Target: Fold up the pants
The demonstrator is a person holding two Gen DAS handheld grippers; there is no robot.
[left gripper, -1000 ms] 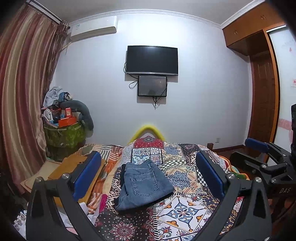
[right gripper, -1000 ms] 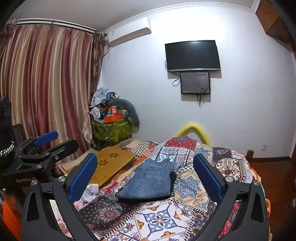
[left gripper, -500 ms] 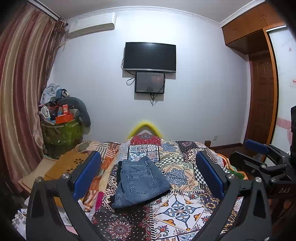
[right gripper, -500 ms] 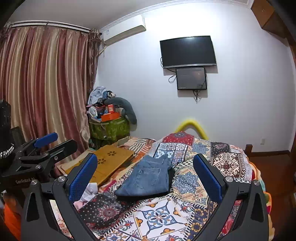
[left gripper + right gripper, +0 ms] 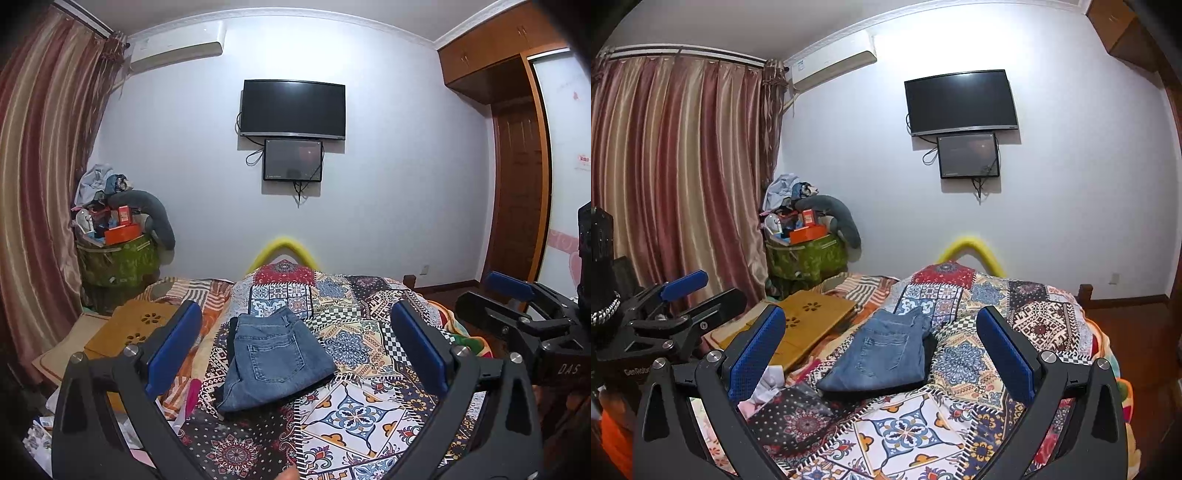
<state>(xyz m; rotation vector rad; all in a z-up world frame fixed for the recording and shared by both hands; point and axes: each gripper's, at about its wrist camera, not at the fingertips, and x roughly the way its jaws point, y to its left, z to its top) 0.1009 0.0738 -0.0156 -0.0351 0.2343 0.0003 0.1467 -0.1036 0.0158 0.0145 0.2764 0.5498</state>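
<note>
Blue jeans [image 5: 275, 363] lie folded into a compact stack on the patterned bedspread [image 5: 354, 410], back pocket up, with a dark garment edge showing under them. They also show in the right wrist view [image 5: 886, 356]. My left gripper [image 5: 295, 350] is open and empty, held above the near part of the bed, well short of the jeans. My right gripper [image 5: 881, 350] is open and empty, likewise back from the jeans. Each gripper shows at the edge of the other's view, the right one [image 5: 524, 317] and the left one [image 5: 672, 314].
A wooden lap table [image 5: 809, 317] lies at the bed's left side. A green basket piled with clutter [image 5: 805, 254] stands by the curtain [image 5: 676, 177]. A TV [image 5: 293, 109] hangs on the far wall. A wooden wardrobe and door [image 5: 517, 177] stand at right.
Both grippers have tilted and drifted slightly, so the room sits lower in view. The jeans have not moved. Both grippers stay open.
</note>
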